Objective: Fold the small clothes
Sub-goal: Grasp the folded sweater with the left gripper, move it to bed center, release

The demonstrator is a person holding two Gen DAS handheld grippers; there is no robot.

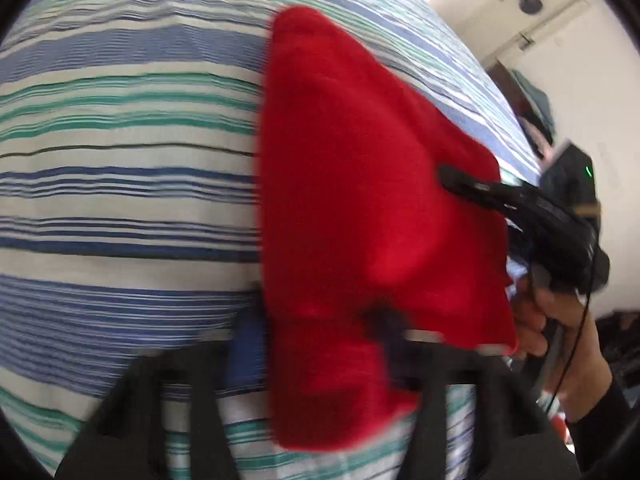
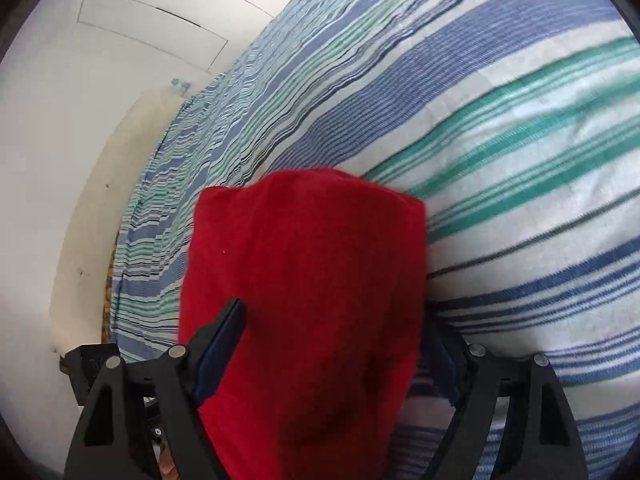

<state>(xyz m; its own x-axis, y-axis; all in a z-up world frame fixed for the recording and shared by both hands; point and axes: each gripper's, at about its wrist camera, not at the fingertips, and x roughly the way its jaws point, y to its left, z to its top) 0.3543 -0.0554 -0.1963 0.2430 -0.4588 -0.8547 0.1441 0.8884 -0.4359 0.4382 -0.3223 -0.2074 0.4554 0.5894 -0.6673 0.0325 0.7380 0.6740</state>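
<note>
A red fleece cloth [image 1: 352, 184] lies partly raised over the striped bed sheet [image 1: 120, 168]. In the left wrist view its near end drapes between the fingers of my left gripper [image 1: 316, 332]. Blur hides whether the pads press on it. The right gripper's upper finger [image 1: 472, 186] rests on the cloth's far right corner, and the other finger is hidden beneath. In the right wrist view the red cloth [image 2: 312, 280] fills the gap of my right gripper [image 2: 336, 328] from pad to pad, over the striped sheet [image 2: 520, 152].
A person's hand [image 1: 560, 320] holds the right gripper's handle, with a thin cable running down. White wall and a door [image 1: 560, 60] stand beyond the bed's right edge. A cream panel [image 2: 100, 220] and white cupboard fronts [image 2: 132, 28] border the bed's other side.
</note>
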